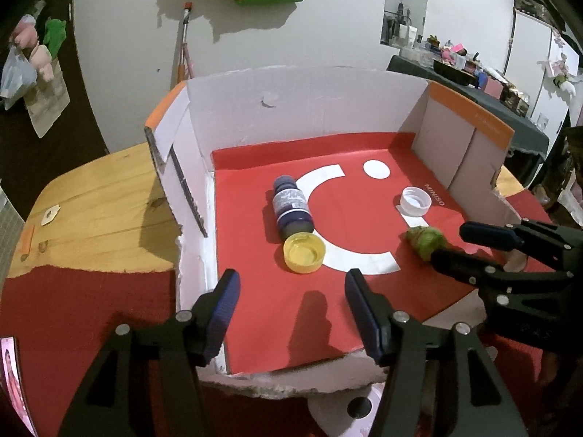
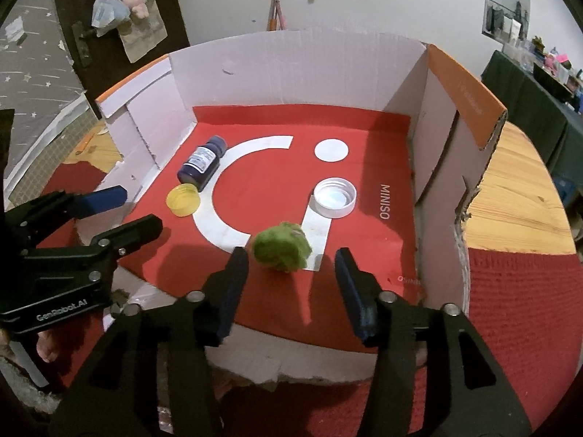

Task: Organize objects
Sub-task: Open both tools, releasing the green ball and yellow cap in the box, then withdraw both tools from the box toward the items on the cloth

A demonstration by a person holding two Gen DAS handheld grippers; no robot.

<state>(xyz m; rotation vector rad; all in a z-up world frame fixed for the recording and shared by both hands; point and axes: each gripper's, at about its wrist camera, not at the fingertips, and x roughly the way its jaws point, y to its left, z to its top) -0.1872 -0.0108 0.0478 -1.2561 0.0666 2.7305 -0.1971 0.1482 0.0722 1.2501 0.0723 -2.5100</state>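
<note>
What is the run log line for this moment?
box: bottle, yellow cap, white cap, green toy | both tongs open, empty

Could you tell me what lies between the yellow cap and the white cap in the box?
Nothing stands between the yellow cap and the white cap; only the box's red liner with its white curved print, seen in the right wrist view.

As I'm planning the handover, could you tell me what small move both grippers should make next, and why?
Probably lift both clear of the box. The left gripper and right gripper are open and hold nothing; the green toy, yellow cap, white cap and bottle already lie inside.
</note>
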